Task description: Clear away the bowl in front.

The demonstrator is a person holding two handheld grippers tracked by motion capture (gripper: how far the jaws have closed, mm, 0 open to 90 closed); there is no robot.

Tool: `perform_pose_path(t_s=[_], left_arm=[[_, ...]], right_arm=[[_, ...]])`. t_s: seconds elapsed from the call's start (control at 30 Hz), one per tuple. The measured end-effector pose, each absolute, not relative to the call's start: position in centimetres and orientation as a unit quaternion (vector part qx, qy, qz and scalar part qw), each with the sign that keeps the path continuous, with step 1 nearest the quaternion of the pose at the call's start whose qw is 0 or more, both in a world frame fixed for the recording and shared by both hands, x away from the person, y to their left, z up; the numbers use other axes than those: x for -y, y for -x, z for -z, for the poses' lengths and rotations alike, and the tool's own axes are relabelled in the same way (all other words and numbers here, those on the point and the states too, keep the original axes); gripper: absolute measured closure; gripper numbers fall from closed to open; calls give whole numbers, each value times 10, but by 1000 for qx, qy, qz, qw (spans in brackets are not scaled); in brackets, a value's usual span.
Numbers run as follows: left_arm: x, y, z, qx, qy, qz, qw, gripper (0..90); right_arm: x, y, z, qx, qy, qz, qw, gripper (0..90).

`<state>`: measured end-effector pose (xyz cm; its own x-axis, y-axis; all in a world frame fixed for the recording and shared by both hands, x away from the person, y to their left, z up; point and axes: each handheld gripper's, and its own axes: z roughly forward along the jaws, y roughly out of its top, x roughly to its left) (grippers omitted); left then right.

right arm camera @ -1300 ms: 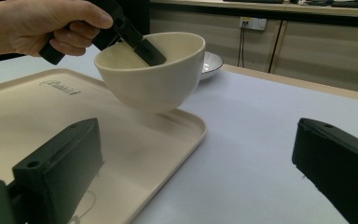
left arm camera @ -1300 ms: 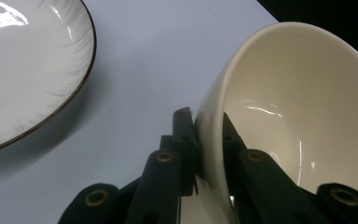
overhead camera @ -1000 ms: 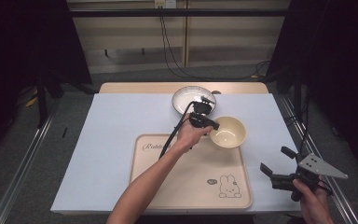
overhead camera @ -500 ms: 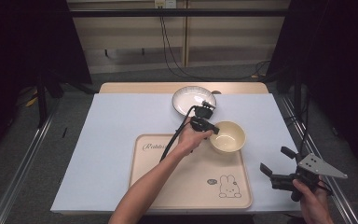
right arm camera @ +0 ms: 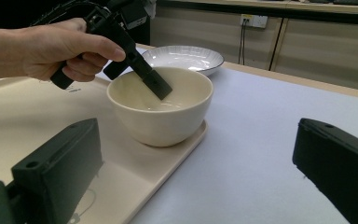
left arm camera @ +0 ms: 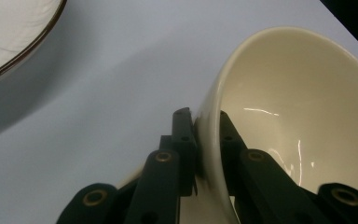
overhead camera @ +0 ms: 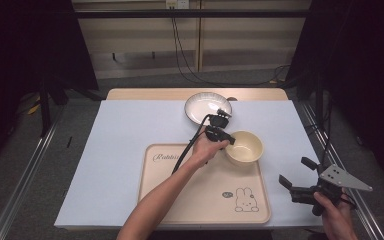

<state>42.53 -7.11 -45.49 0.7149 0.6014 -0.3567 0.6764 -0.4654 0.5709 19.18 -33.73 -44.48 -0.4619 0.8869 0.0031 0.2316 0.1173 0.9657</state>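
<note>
Currently left gripper (overhead camera: 228,138) pinches the cream bowl (overhead camera: 245,146) by its rim, one jaw inside, one outside; bowl sits at tray (overhead camera: 180,200) far corner, tilted; lower it flat, then release; right gripper (overhead camera: 297,174) spread, idle near table edge.

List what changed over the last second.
The left gripper, shut on the bowl rim, carried the bowl toward the person, onto the tray's far right corner. Nothing was taken or released. The plate and the open right gripper stayed put.
</note>
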Motion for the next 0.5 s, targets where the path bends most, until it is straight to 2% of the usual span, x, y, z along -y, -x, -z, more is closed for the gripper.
perform_pose_path(t_s=[0.5], left_arm=[[71, -422, 457, -358, -853, 32, 378, 806]], right_arm=[[337, -192, 444, -678, -411, -523, 314, 10]])
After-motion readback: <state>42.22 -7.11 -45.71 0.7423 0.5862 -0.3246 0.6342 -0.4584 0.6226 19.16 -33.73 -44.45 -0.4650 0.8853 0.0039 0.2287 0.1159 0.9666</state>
